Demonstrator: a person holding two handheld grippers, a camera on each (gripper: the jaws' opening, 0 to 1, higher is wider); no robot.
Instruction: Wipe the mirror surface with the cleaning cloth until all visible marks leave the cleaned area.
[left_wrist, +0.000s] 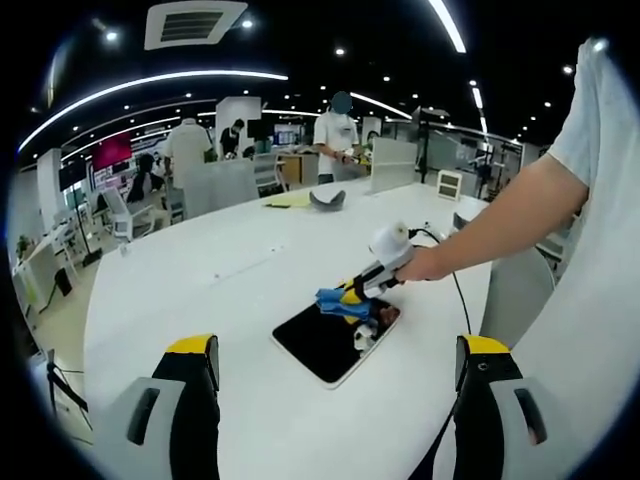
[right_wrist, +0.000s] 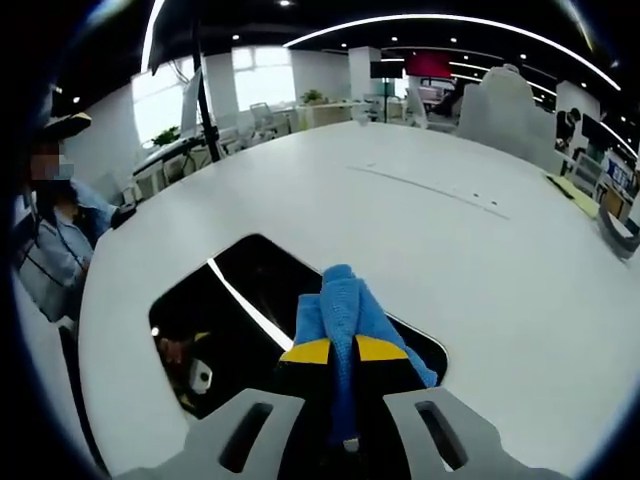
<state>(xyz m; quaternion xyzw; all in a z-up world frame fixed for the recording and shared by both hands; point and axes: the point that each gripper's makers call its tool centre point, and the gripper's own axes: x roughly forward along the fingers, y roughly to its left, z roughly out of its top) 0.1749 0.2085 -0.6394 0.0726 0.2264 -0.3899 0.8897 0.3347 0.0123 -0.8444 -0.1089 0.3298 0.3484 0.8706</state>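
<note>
A blue cleaning cloth (right_wrist: 345, 318) is pinched between the closed, yellow-tipped jaws of the right gripper (right_wrist: 342, 352), which presses it onto the near end of a dark rectangular mirror (right_wrist: 235, 300) lying flat on a large white table (right_wrist: 440, 230). In the right gripper view, the glass reflects a bright ceiling light strip as a thin white line, along with part of the gripper itself; whether any marks are on the surface cannot be told. Seen from the left gripper view, the same right gripper (left_wrist: 352, 297) is gripped in a person's hand (left_wrist: 420, 265), with the cloth (left_wrist: 340, 302) bunched at its tip over the far end of the mirror (left_wrist: 325, 345), the forearm reaching in from the right. The left gripper (left_wrist: 338, 362) hangs above the table (left_wrist: 230, 270) well short of the mirror, its two jaws spread wide apart with nothing between them. A seated person (right_wrist: 55, 225) appears at the table's edge in the right gripper view. Across the open-plan room, several other people (left_wrist: 335, 140) stand near desks and partitions, and a yellow sheet (left_wrist: 288, 201) and a grey object (left_wrist: 327, 200) lie at the table's far side.
</note>
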